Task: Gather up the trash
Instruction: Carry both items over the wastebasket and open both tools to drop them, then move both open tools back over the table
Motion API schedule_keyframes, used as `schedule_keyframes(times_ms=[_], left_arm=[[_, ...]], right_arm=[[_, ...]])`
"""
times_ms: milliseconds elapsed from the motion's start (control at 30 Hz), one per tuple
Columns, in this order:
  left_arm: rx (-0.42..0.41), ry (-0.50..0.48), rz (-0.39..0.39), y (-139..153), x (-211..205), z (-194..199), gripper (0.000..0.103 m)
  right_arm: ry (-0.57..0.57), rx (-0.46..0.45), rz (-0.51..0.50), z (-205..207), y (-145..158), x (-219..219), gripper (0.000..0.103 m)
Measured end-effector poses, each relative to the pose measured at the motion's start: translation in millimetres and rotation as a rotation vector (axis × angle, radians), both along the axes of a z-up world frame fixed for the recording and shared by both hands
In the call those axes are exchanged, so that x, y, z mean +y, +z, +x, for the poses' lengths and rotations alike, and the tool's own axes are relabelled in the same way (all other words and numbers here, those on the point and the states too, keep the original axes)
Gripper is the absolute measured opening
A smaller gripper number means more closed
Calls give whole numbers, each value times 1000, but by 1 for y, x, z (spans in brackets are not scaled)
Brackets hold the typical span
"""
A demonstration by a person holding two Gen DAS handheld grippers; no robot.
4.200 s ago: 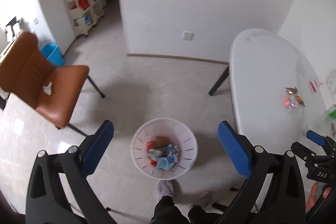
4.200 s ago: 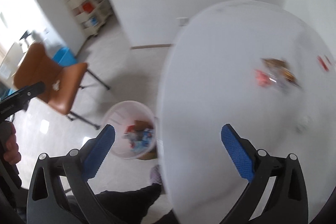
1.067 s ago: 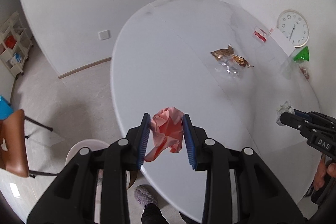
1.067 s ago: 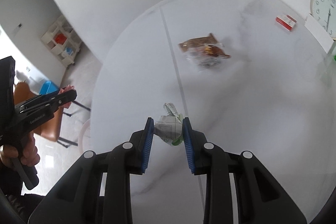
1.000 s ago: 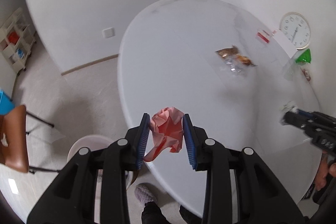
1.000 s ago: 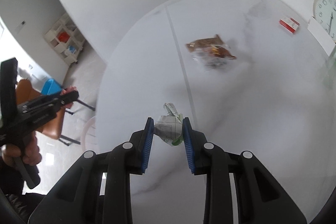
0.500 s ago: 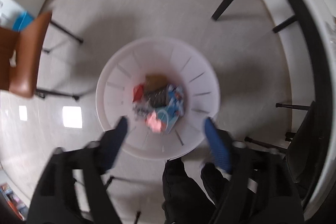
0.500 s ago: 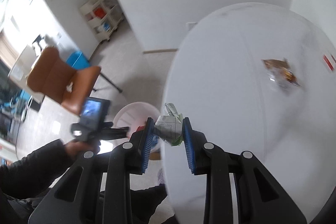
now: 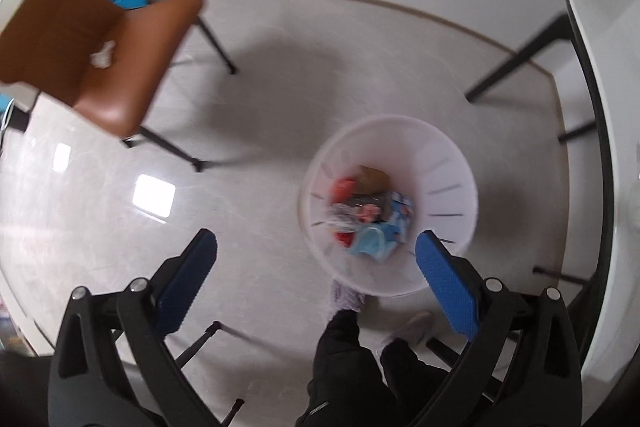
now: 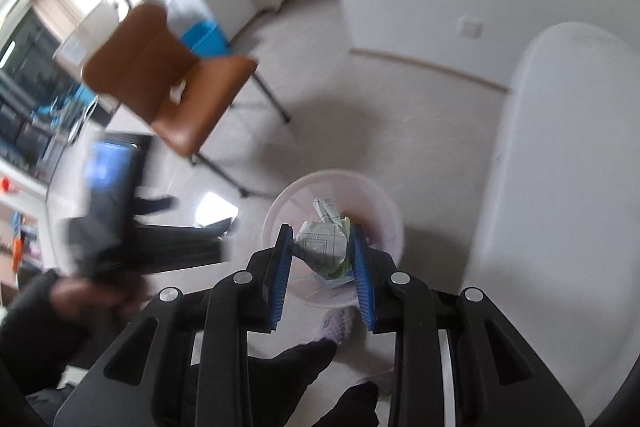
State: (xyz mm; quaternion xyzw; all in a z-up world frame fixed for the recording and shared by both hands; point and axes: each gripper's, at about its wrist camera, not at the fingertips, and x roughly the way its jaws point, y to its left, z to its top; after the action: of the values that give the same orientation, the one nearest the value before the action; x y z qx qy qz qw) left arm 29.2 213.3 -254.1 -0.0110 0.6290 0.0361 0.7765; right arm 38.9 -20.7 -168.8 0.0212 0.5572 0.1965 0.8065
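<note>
A white slotted trash bin (image 9: 448, 163) stands on the floor and holds several wrappers, with the pink wrapper (image 9: 370, 211) among them. My left gripper (image 9: 316, 277) is open and empty, above the floor just left of the bin. My right gripper (image 10: 322, 253) is shut on a crumpled white and green paper wad (image 10: 322, 241) and holds it right above the bin (image 10: 384, 201). The left gripper shows blurred at the left of the right wrist view (image 10: 120, 223).
A brown chair (image 9: 100, 47) with a scrap of white paper on its seat stands to the left of the bin. The white table's edge (image 9: 600, 147) and its black legs are to the right. My legs and slippers (image 9: 346, 299) are just below the bin.
My left gripper opened over the bin, the pink wrapper fell in, and the gripper has since swung left. My right gripper carried the paper wad from the table to above the bin.
</note>
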Motion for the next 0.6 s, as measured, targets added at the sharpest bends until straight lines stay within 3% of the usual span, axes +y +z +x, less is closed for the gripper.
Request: schedule_keyframes(times_ms=[100,167,233,333,467,533,600], left_arm=[[-19,40,21,20,29,-17,95],[-32,62,36,30,42,-25,95],[-38,84,39,36,51,-32,95],[-38,133,21,41,60,-40,95],[-49,137,-19,51,49,-40,95],[-72,101,-29,61,35,-37,95],[-121,27,-37,79,10,-32,95]], right_arm=[[44,70,-34,22,-47,31,32],[59,126,-50,30,-80,47,48],[54,163,-74,33,-104,57,72],[46,209,-102,31,-122,61,76],[22,185,-72,26,-96,55,78],[1,150,-42,21,-72,41,80],[-41,83,-3,10,-28,18,90]])
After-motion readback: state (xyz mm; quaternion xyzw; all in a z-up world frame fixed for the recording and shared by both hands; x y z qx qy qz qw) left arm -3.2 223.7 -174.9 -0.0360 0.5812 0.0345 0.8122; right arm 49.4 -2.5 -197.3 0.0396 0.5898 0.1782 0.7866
